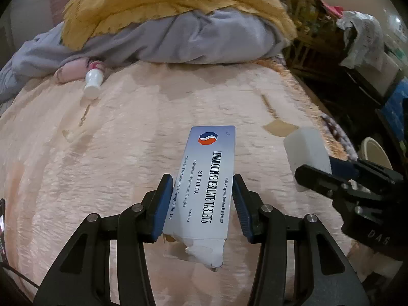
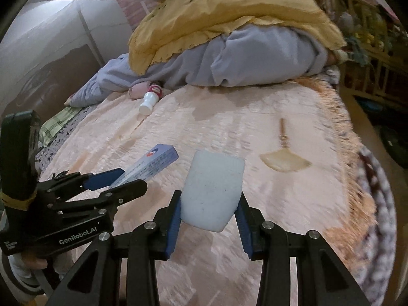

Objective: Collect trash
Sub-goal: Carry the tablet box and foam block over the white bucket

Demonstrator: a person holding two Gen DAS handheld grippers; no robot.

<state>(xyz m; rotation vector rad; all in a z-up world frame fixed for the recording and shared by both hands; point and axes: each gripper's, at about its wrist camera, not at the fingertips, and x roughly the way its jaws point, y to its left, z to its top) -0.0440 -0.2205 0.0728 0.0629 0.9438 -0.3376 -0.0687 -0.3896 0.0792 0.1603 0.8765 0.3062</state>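
Carry step: my left gripper [image 1: 201, 204] is clamped on the tablet box [image 1: 204, 186], my right gripper [image 2: 210, 213] on the white foam block [image 2: 213, 191], both lifted above the peach bedspread [image 1: 89, 153]. Next I need a bin, none clearly in view; the white bottle [image 1: 93, 83] by the bedding needs collecting too.

Dim, soft indoor light — fisheye-warped edges, dark vignetted corners, slight motion blur.
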